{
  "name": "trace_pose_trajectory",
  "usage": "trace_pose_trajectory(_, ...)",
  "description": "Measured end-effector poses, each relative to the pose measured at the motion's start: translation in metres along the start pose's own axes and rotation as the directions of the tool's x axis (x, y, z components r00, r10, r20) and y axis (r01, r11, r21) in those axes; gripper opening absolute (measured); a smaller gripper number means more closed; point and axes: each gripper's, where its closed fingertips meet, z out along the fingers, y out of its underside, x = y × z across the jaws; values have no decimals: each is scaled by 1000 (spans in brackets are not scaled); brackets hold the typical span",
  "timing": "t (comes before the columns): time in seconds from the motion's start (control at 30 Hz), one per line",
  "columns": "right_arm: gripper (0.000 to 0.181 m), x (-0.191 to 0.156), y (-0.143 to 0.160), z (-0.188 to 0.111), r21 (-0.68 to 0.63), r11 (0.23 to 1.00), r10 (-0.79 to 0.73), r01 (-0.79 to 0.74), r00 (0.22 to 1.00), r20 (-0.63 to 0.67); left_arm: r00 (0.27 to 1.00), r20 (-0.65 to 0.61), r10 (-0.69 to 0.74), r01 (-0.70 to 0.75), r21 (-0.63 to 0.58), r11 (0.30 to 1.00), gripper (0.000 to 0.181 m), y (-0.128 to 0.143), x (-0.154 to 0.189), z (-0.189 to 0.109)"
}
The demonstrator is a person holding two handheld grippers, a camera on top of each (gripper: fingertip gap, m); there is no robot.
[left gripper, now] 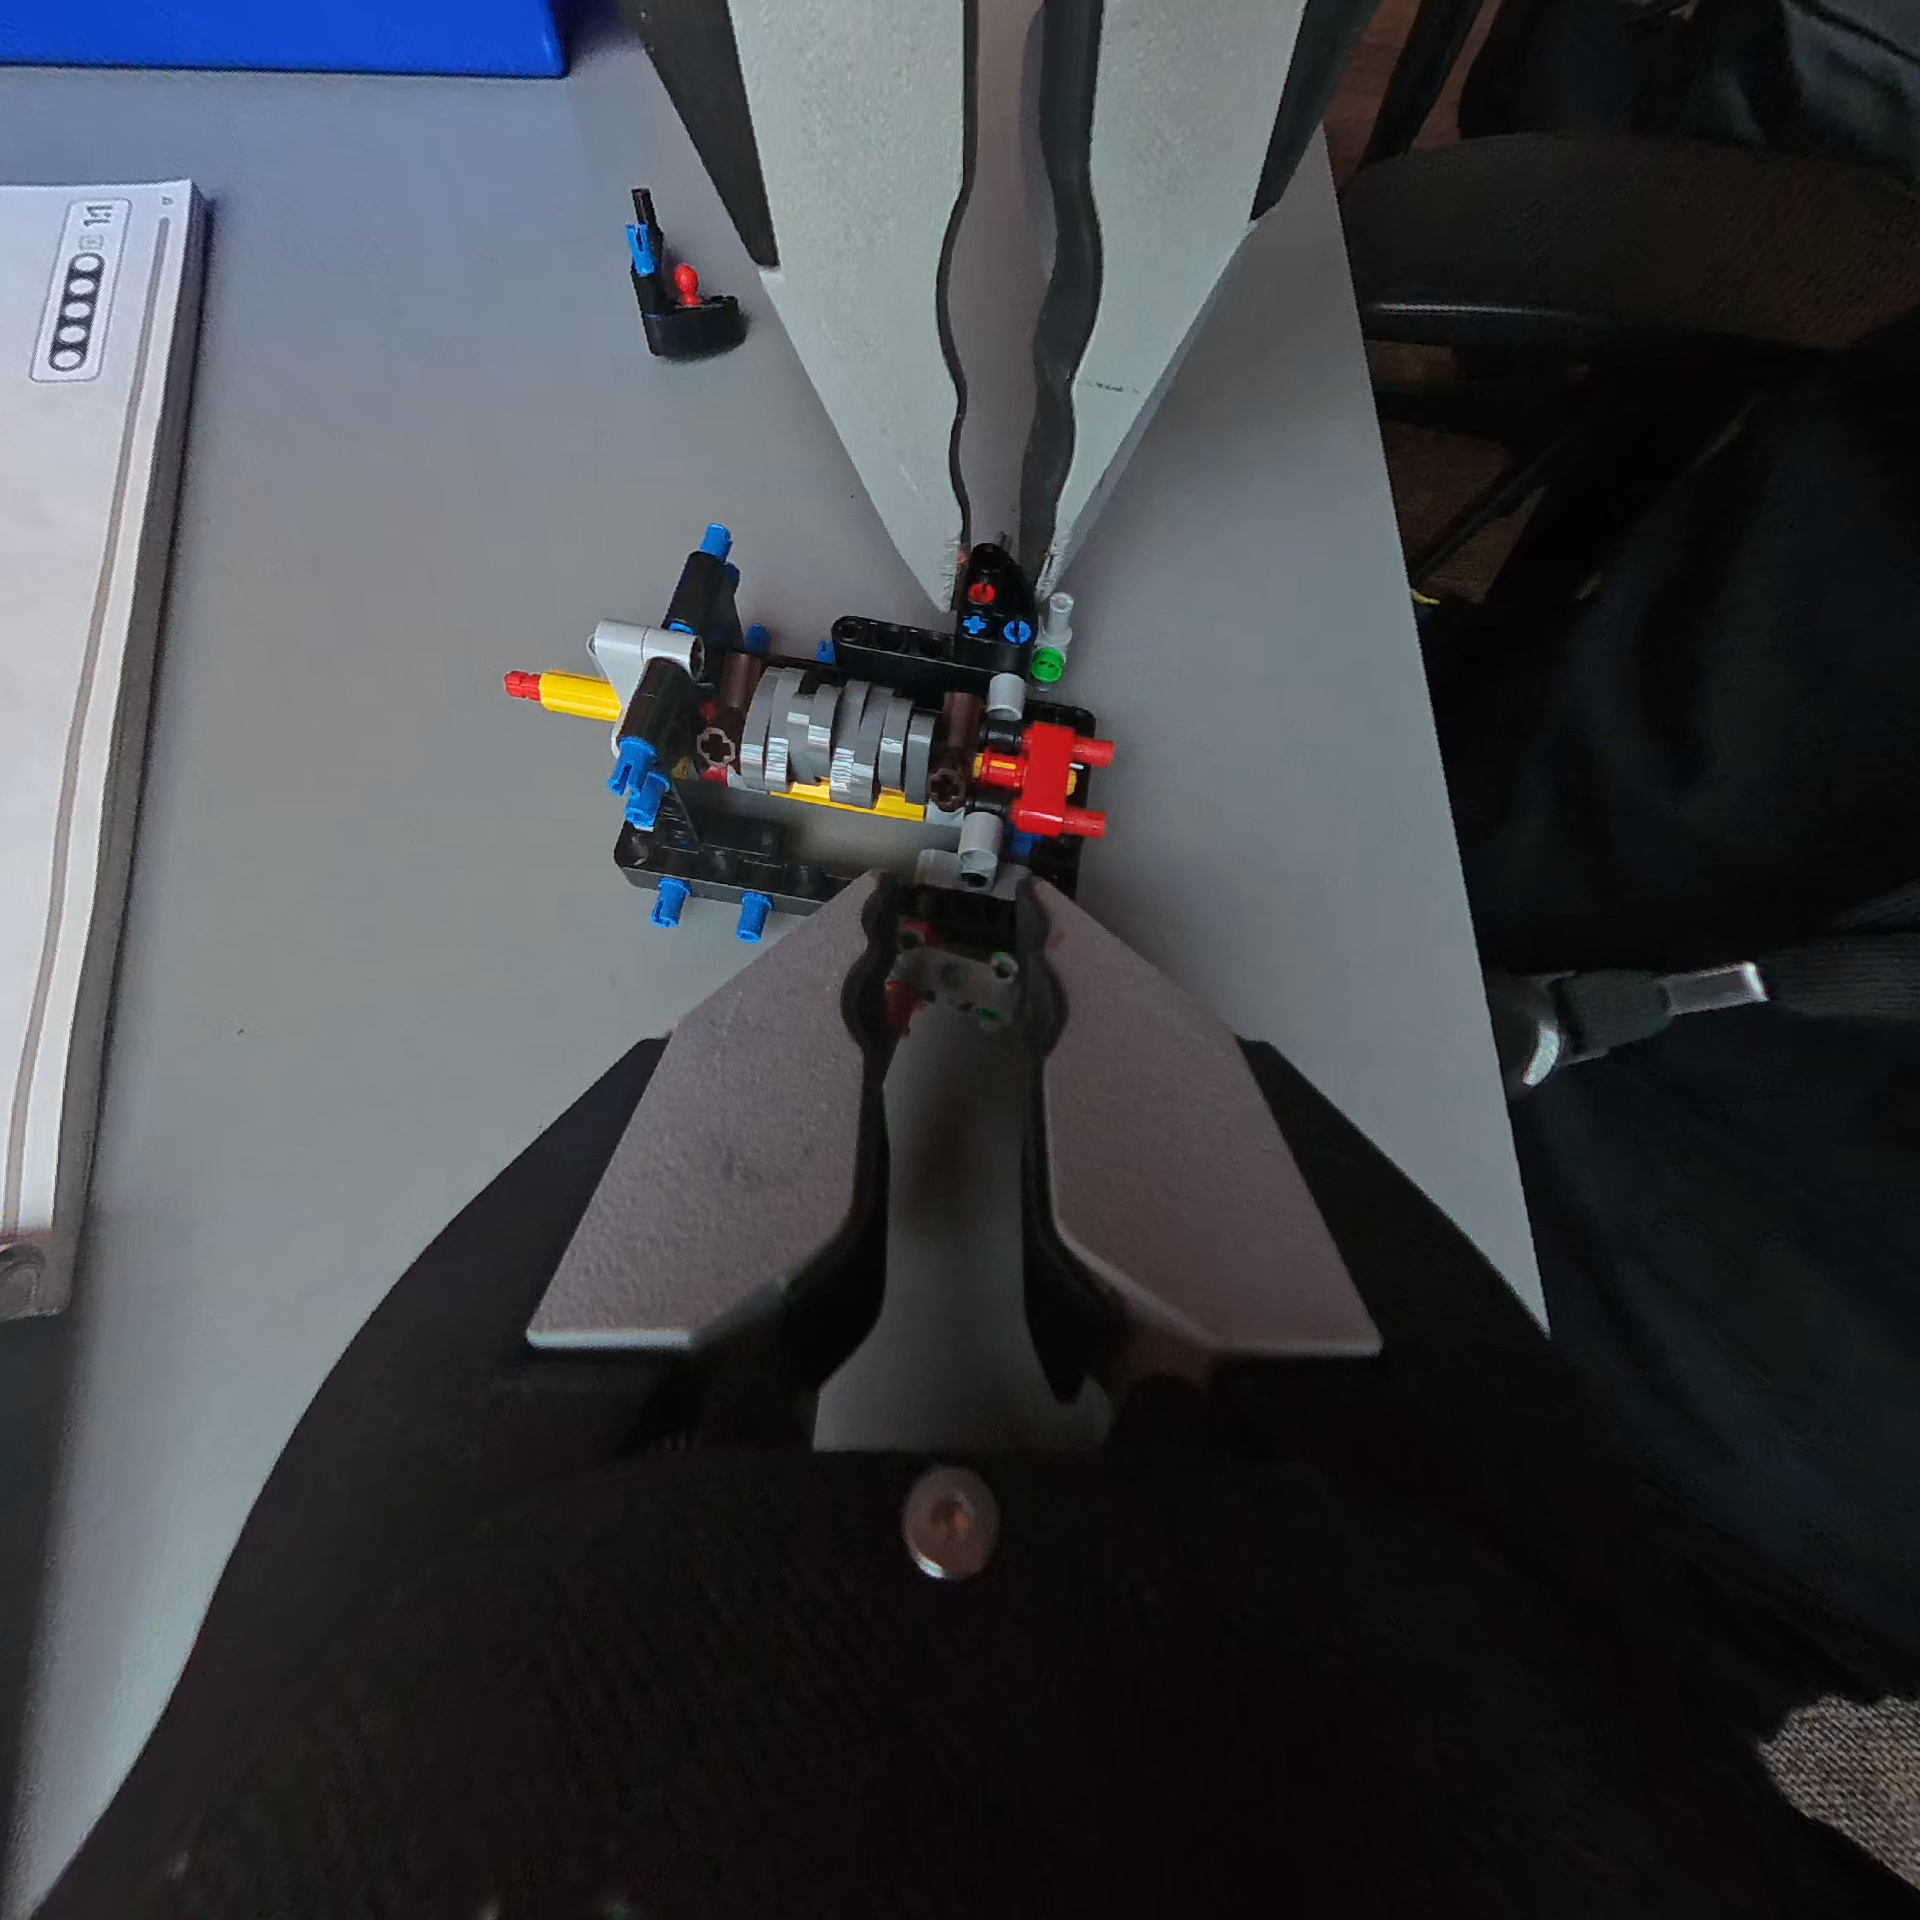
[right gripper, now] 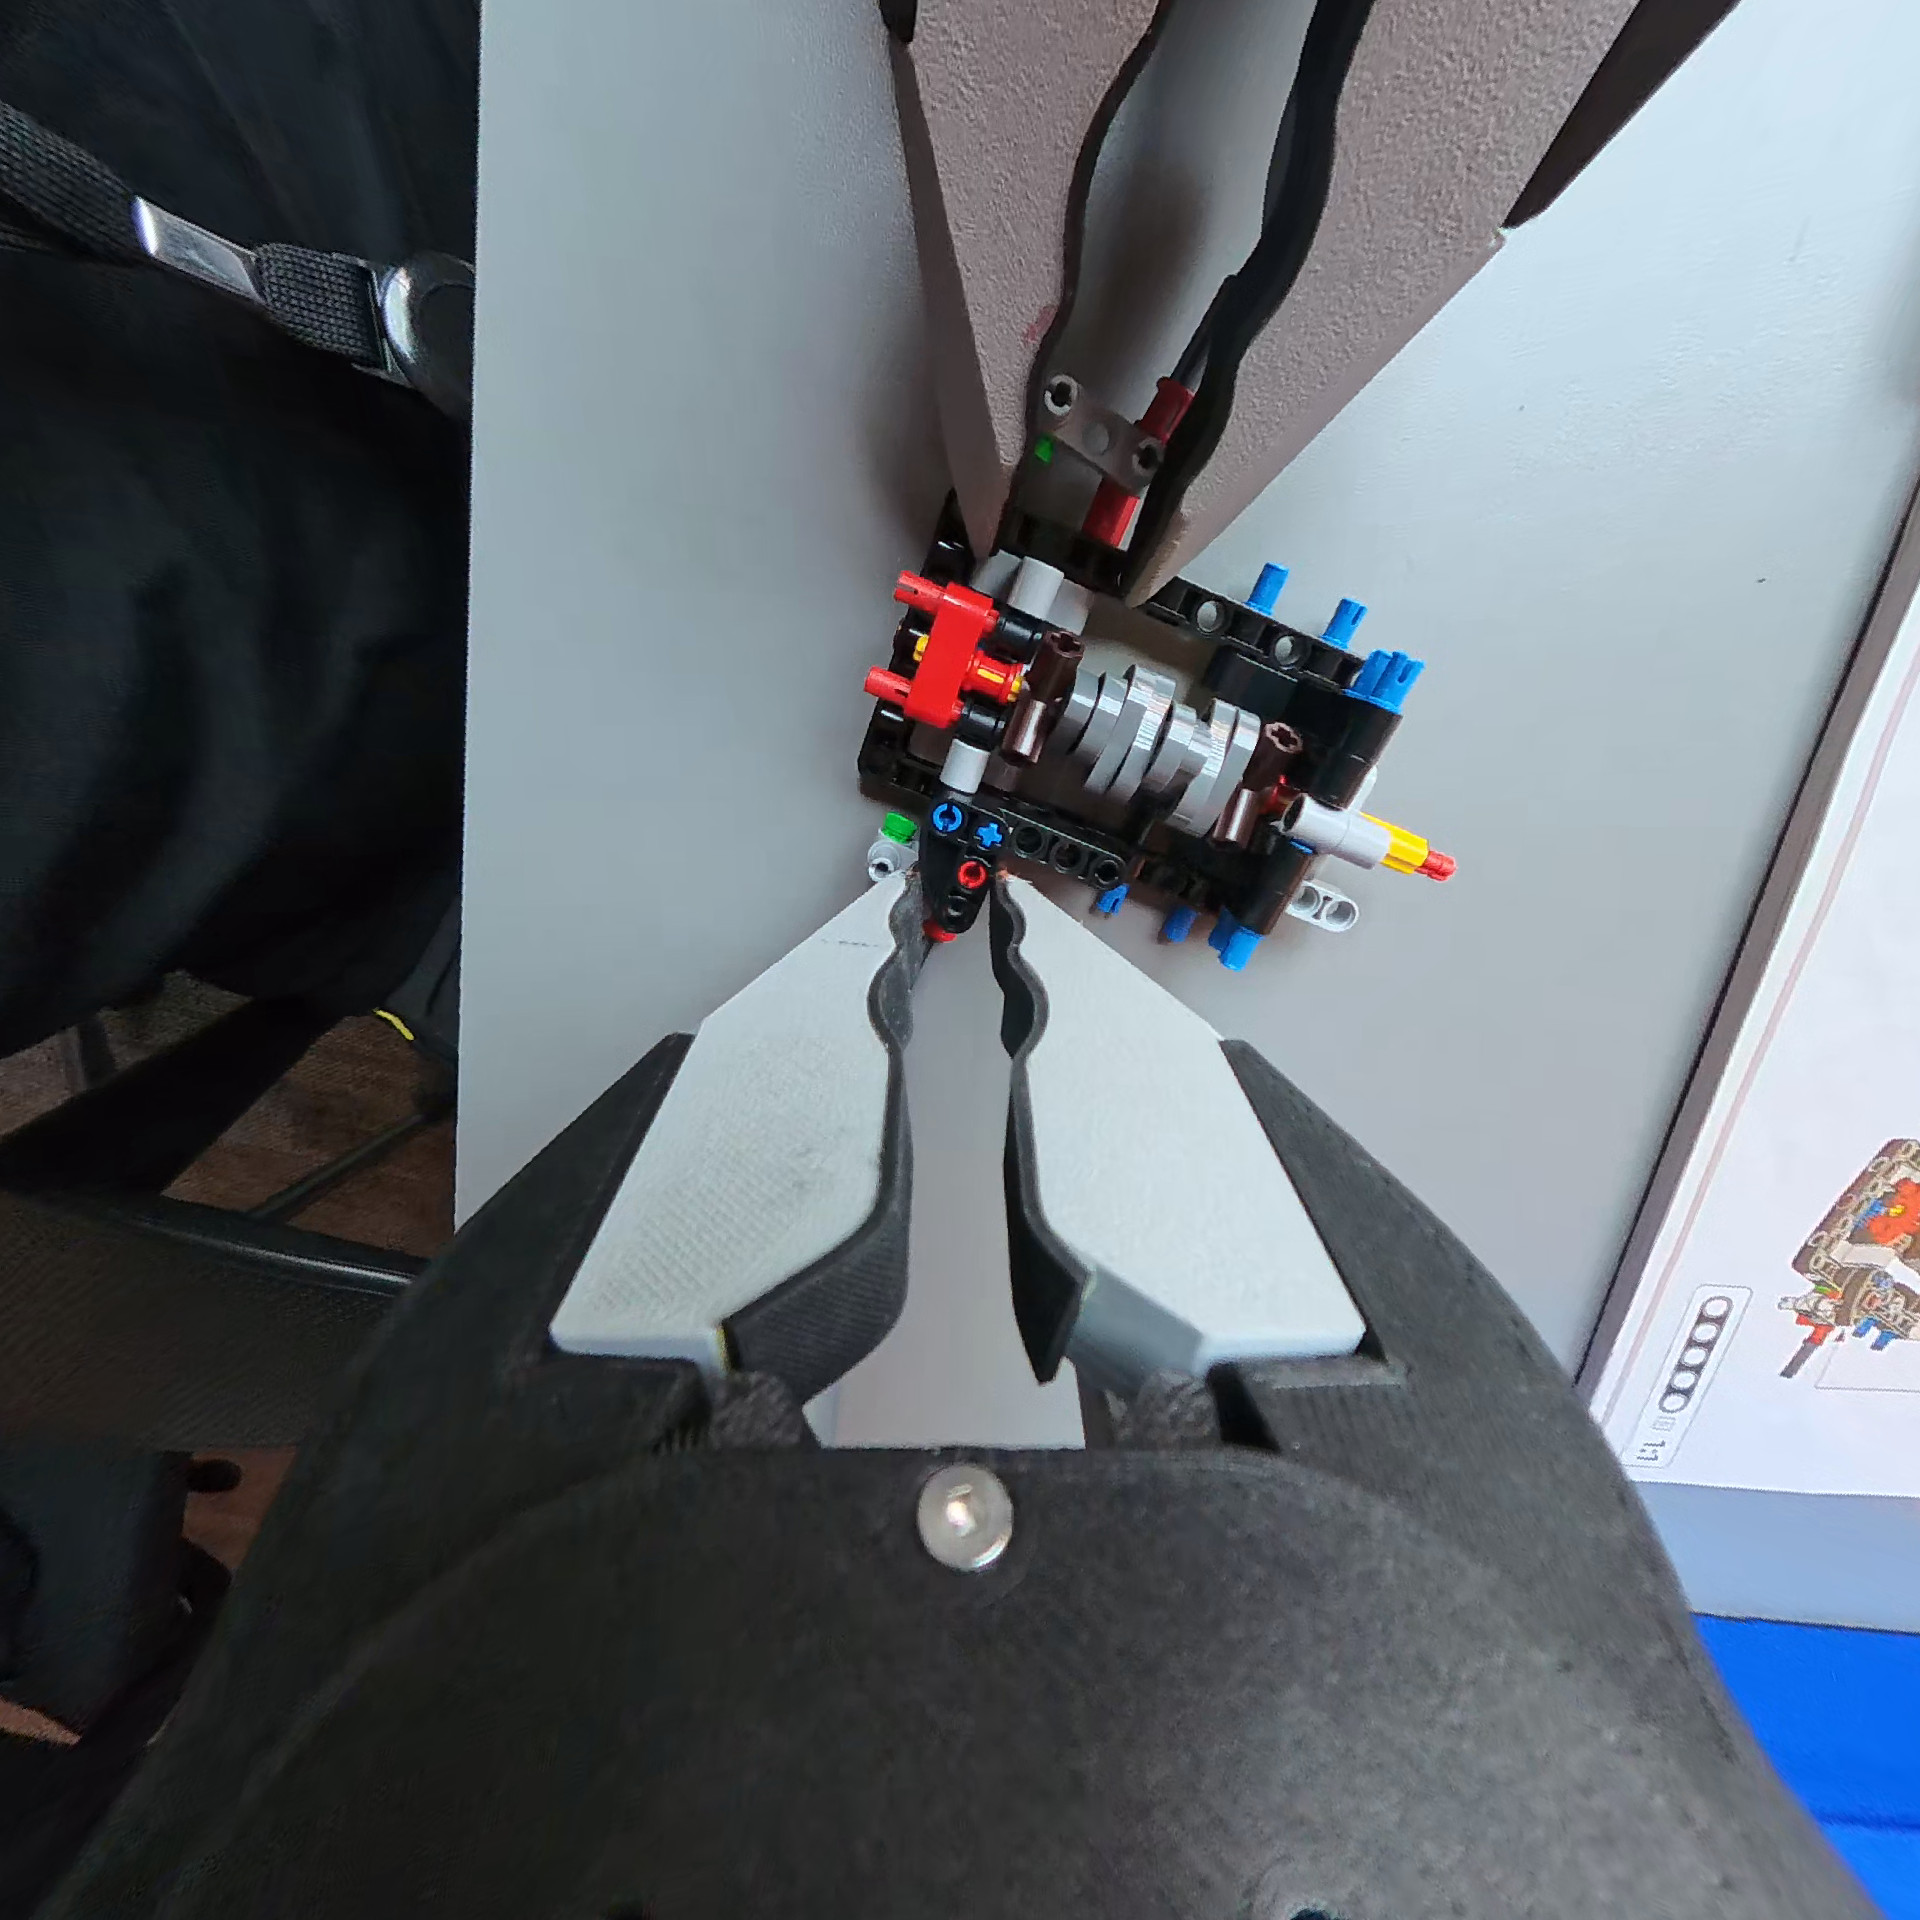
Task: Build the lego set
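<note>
The lego assembly (left gripper: 831,748) lies on the grey table (left gripper: 416,520). It is a black frame with a grey ribbed drum, a red connector, a yellow axle and blue pins. It also shows in the right wrist view (right gripper: 1132,738). My left gripper (left gripper: 951,883) is shut on the near edge of the frame, with a grey and red part between its fingers. My right gripper (right gripper: 956,883) is shut on a black angled piece (right gripper: 961,862) carrying a red pin and blue pins, pressed against the frame's opposite side. The two grippers face each other across the assembly.
A small black sub-part with a blue pin and a red ball (left gripper: 681,301) lies farther back on the table. The instruction booklet (left gripper: 94,623) lies to the left, a blue tray (left gripper: 281,31) behind it. The table edge (left gripper: 1434,727) is close to the right, with a dark chair beyond. Across from one pair of fingers to the other is roughly 6 centimetres.
</note>
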Motion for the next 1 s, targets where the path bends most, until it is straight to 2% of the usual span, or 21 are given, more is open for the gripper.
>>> trace_pose_trajectory(0.3, 9, -2, -2, 0, 61, 997, 42, -43, 999, 22, 1000, -3, 4, -4, -6, 1000, 18, 1, 1, 1)
trace_pose_trajectory(0.57, 10, -4, -5, -2, 65, 996, 57, -60, 997, 48, 1000, -8, 6, -6, -8, 1000, 18, 1, 2, 1)
trace_pose_trajectory(1.0, 13, -1, -6, -2, 51, 997, 58, -58, 998, -4, 1000, -2, 14, -14, -11, 1000, 19, 2, 1, 1)
